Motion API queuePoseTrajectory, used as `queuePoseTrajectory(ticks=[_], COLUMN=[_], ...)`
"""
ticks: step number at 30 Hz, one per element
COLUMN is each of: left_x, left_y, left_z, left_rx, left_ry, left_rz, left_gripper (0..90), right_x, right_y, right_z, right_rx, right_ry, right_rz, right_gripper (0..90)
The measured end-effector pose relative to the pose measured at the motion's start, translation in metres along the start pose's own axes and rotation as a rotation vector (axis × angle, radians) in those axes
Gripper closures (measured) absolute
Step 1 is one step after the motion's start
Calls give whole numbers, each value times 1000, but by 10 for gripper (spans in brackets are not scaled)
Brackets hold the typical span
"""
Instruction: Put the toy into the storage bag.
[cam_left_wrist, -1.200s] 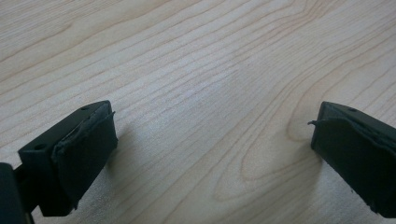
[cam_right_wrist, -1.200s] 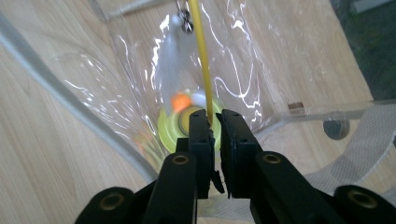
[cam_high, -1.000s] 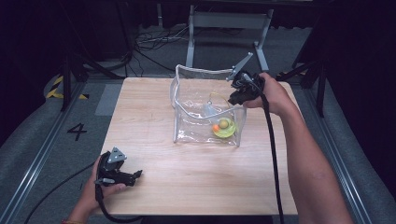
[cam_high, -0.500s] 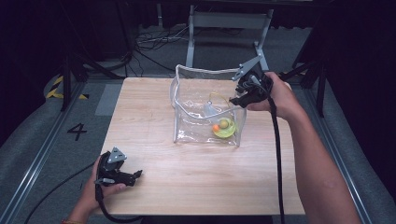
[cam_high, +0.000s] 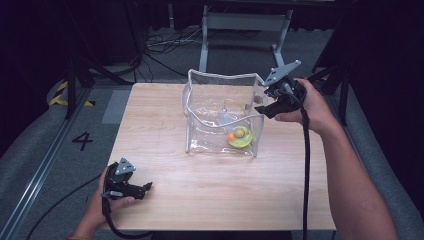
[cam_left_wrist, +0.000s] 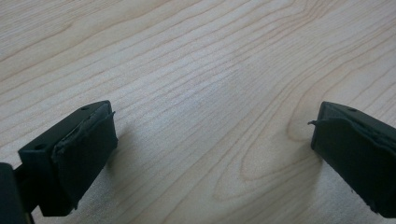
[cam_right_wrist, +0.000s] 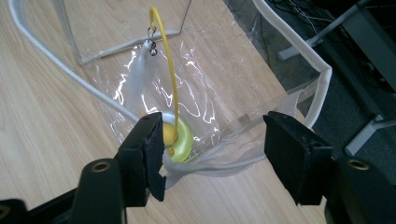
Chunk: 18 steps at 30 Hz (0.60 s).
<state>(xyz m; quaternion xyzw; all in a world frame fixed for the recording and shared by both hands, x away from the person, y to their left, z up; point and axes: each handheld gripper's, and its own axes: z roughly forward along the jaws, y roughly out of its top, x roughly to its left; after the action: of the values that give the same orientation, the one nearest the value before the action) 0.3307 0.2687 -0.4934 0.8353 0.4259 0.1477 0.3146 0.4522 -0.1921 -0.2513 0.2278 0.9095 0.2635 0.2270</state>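
Clear bag (cam_high: 220, 112) standing at frame centre on the bench (cam_high: 165, 125), yellow toy (cam_high: 240, 136) lying inside; right claw (cam_high: 265, 106) hovering agape at its right rim, left claw (cam_high: 145, 189) idling agape lower left; packing seemingly done, further steps unclear.

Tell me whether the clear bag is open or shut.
Open: the clear bag stands upright, its white-edged rim spread wide, with the yellow toy inside.

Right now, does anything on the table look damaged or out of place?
The clear plastic bag stands upright but sags, its white rim bent and wavy. The yellow toy lies inside at the bottom, nothing spilled. The left gripper pads look frayed at the edges.
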Motion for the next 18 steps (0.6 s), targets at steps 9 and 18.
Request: queuePoseTrajectory(ticks=[9,18], left_x=[0,0], left_y=[0,0], left_z=[0,0], left_rx=[0,0], left_ry=[0,-1], left_rz=[0,-1], left_gripper=[5,5], right_x=[0,2], right_y=[-18,-38], right_z=[-12,-22], right_rx=[-24,-45], right_ry=[-33,-54], right_rz=[20,32], right_gripper=[291,254])
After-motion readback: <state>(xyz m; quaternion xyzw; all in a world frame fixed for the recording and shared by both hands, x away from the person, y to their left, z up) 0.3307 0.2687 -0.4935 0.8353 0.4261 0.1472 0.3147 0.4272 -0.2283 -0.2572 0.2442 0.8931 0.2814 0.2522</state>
